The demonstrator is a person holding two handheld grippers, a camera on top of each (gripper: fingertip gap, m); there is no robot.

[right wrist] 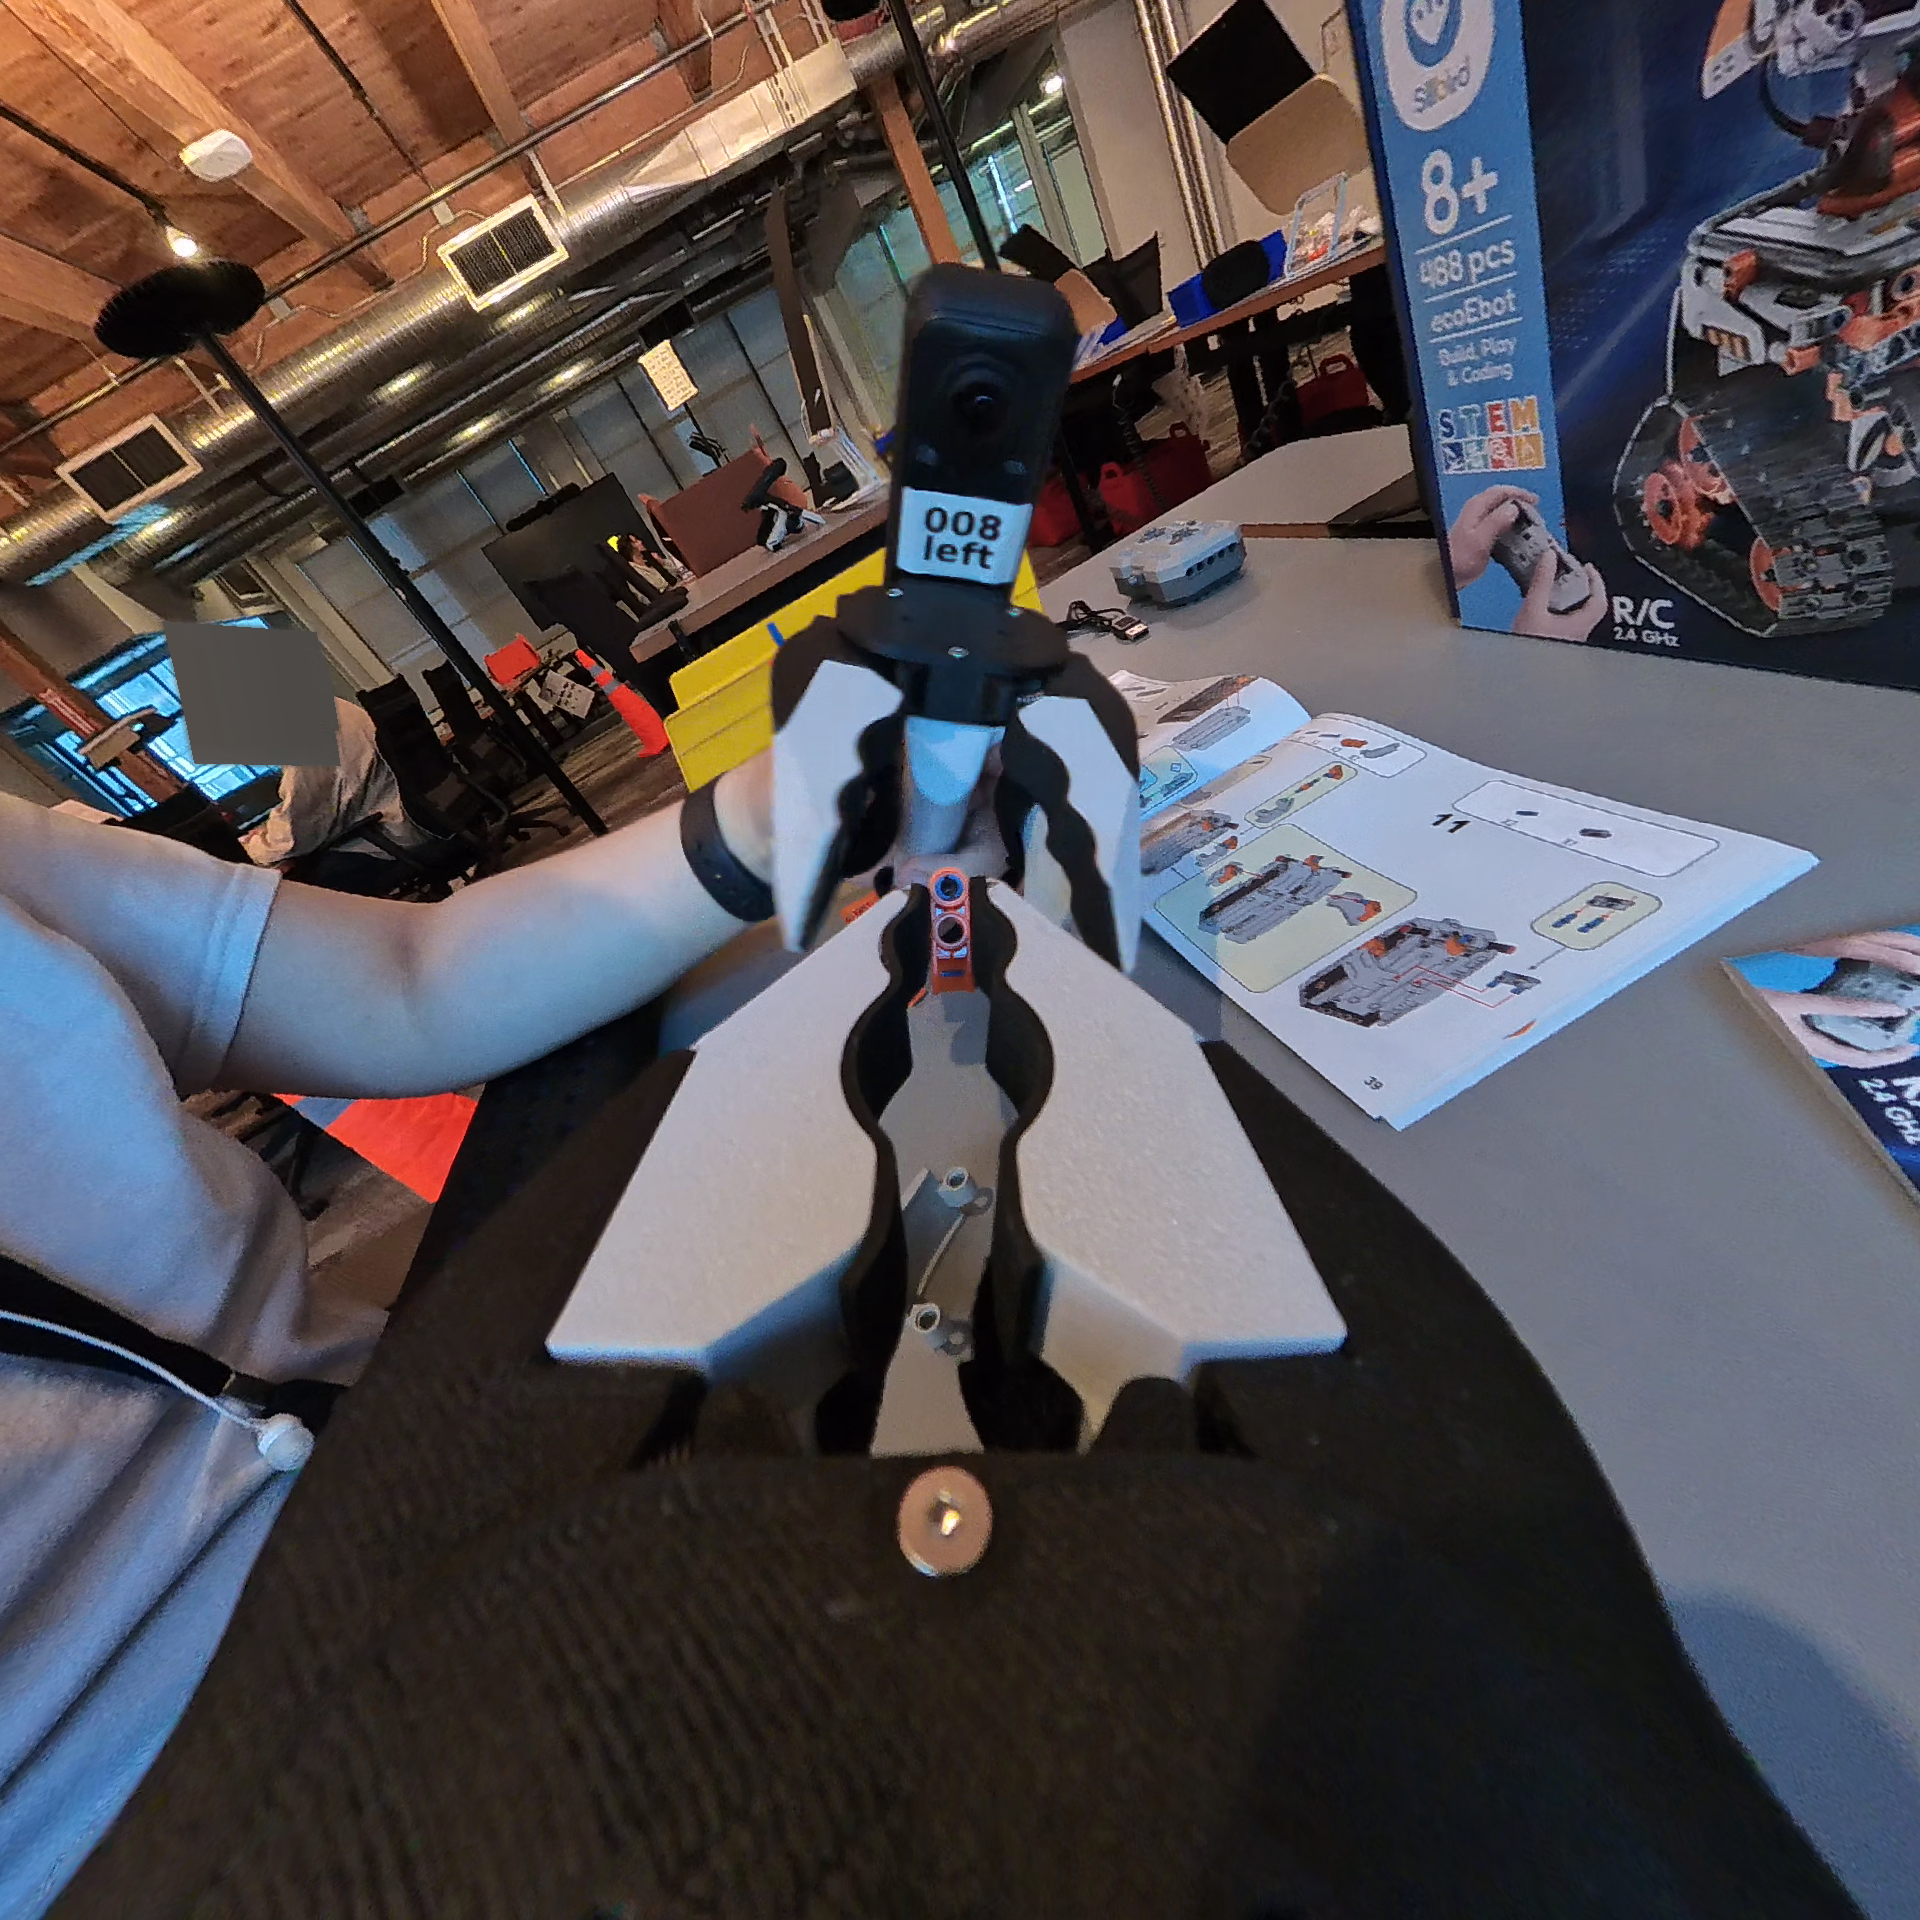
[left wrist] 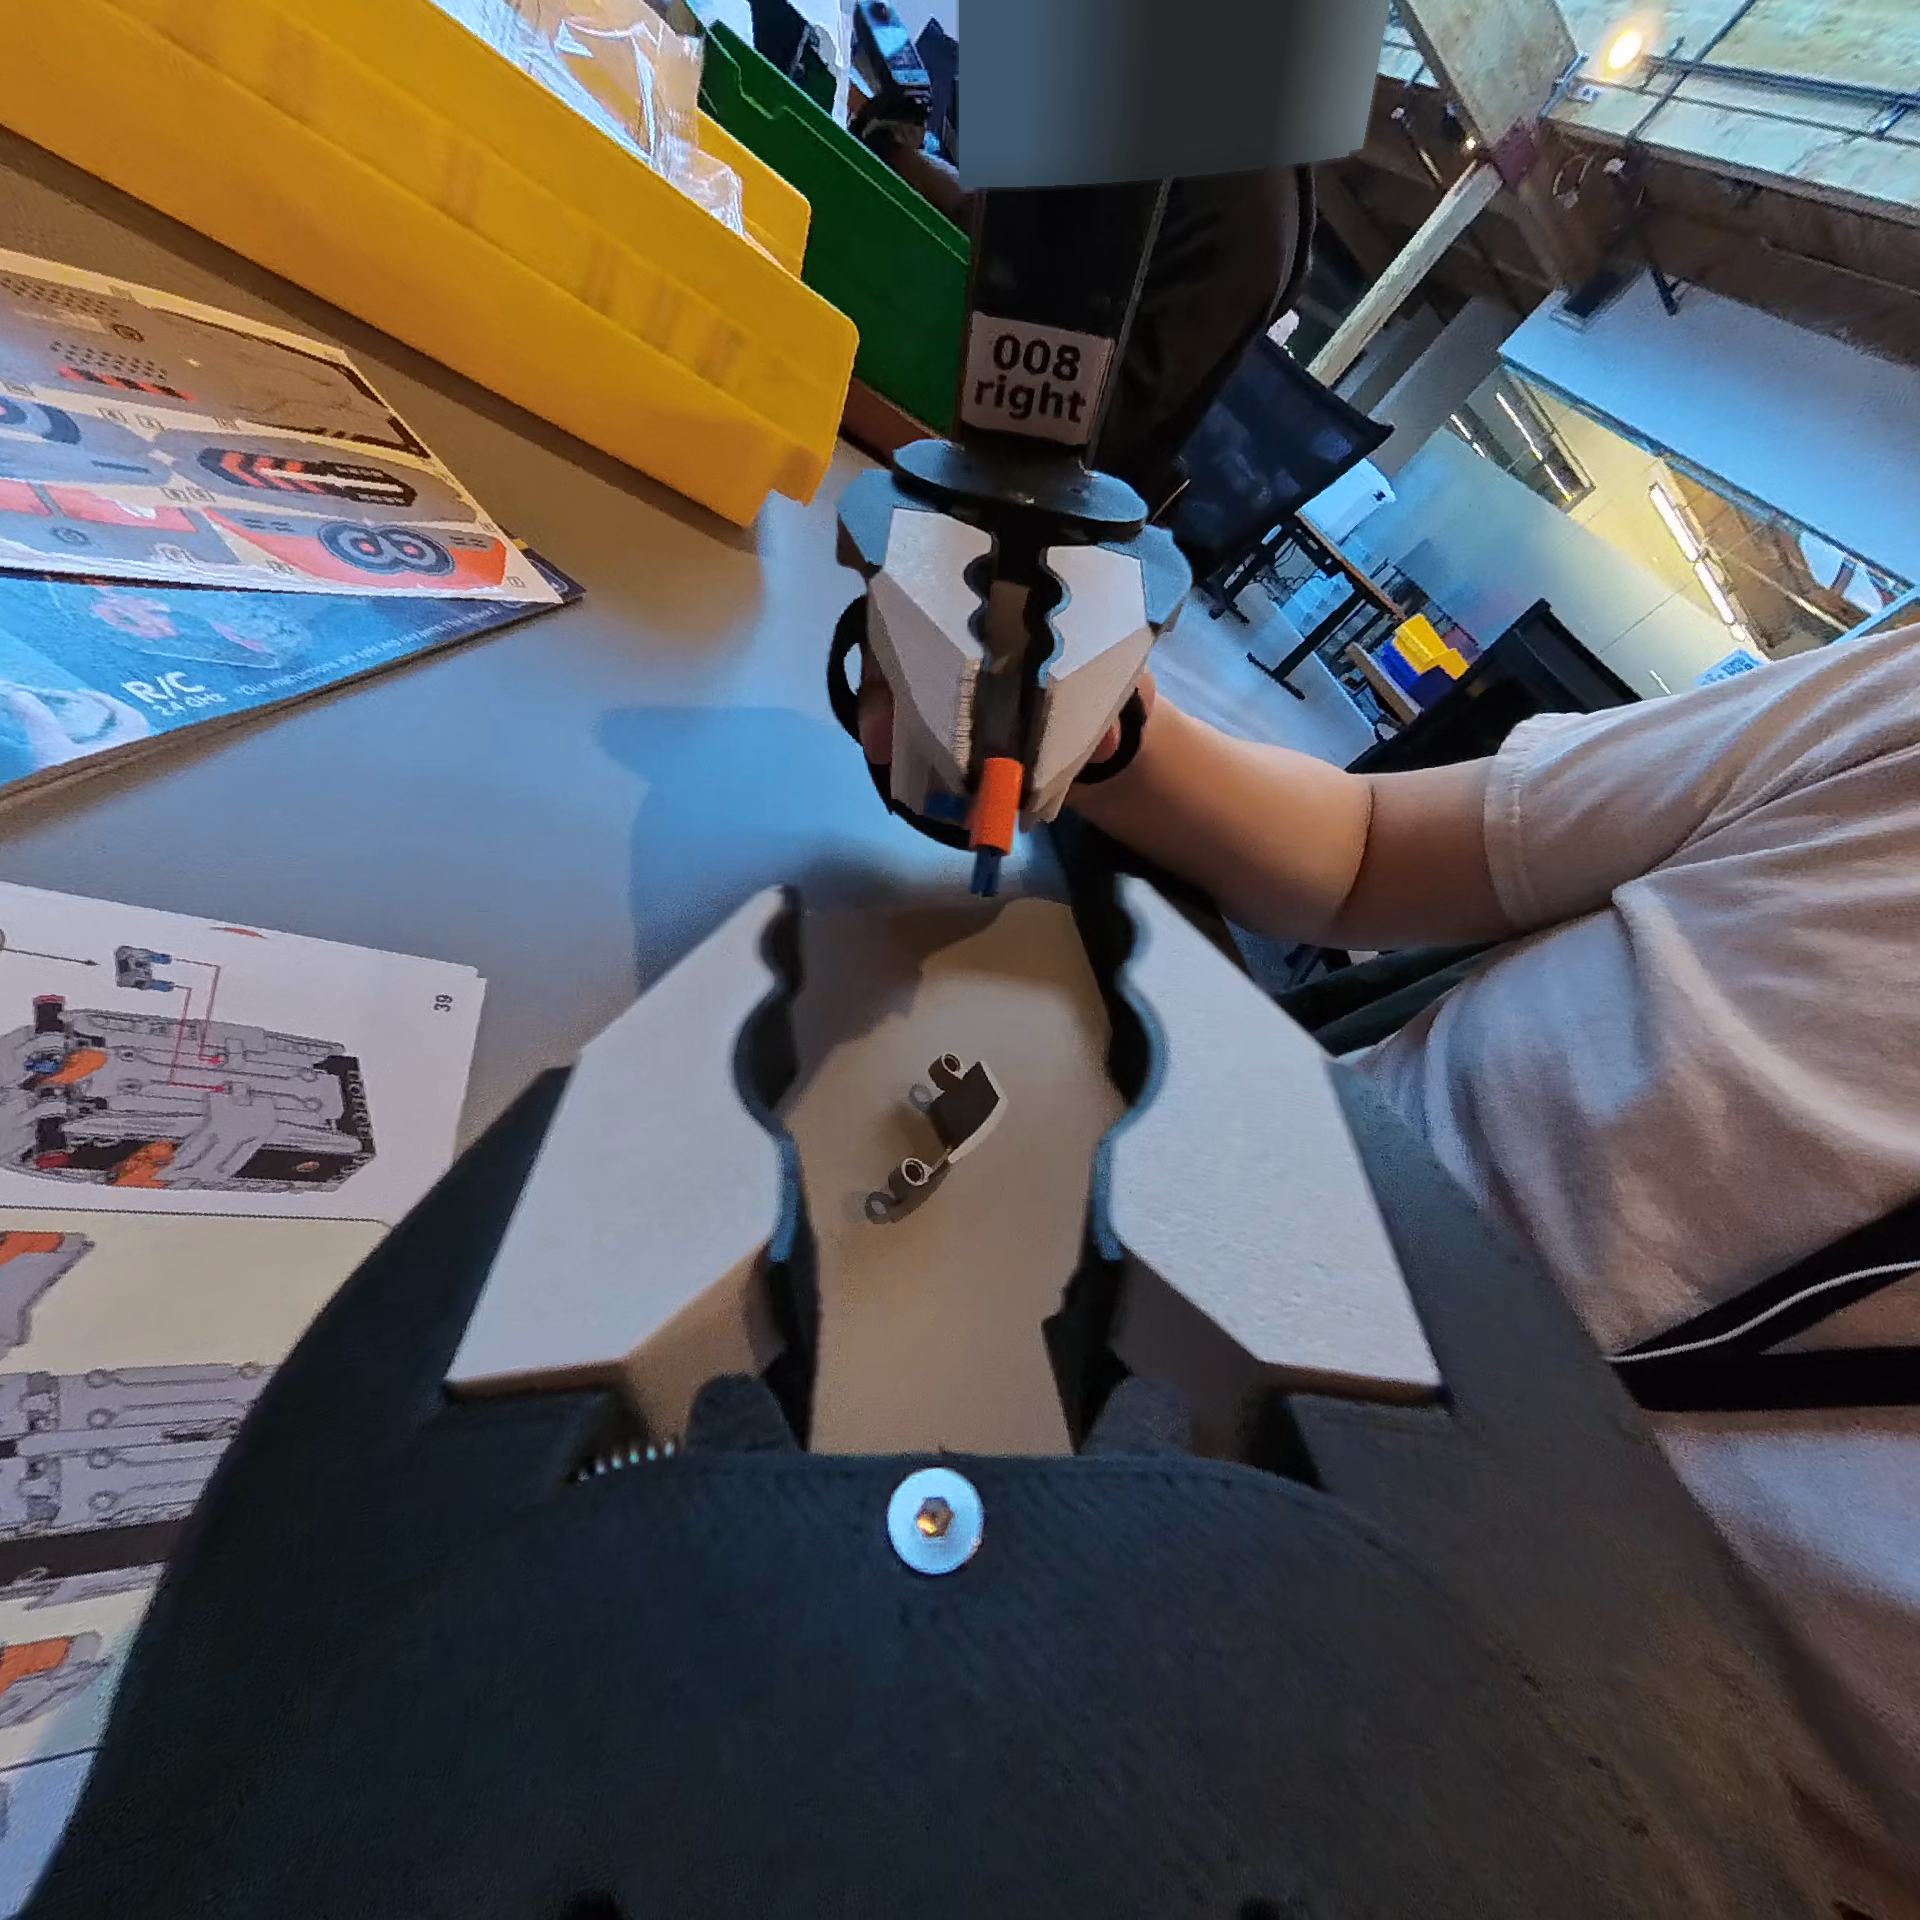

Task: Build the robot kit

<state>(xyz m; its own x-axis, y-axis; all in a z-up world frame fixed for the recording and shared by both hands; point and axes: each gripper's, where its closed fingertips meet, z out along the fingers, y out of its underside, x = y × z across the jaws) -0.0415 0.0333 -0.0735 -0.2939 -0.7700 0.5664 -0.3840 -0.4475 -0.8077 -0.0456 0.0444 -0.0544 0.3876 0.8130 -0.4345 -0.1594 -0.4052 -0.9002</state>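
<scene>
My left gripper (left wrist: pixel 951 904) is open and empty, its fingers on either side of a small grey and white building piece (left wrist: pixel 940 1132) that lies on the grey table (left wrist: pixel 623 831). My right gripper (left wrist: pixel 992 821) faces it, tip to tip. It is shut on an orange building piece (left wrist: pixel 997 795) with a blue pin sticking out of its end. In the right wrist view my right gripper (right wrist: pixel 948 899) pinches the orange piece (right wrist: pixel 948 935) at its tips. The grey piece (right wrist: pixel 940 1247) lies on the table below its fingers. The open left gripper (right wrist: pixel 961 940) is just beyond.
Yellow bins (left wrist: pixel 520 239) and a green bin (left wrist: pixel 883 281) stand at the back. An open instruction booklet (right wrist: pixel 1455 883), a sticker sheet (left wrist: pixel 208 468), a tall kit box (right wrist: pixel 1662 312) and a grey controller (right wrist: pixel 1179 561) are on the table. A person's arm (left wrist: pixel 1299 831) is close. The grippers are tip to tip, or close to it.
</scene>
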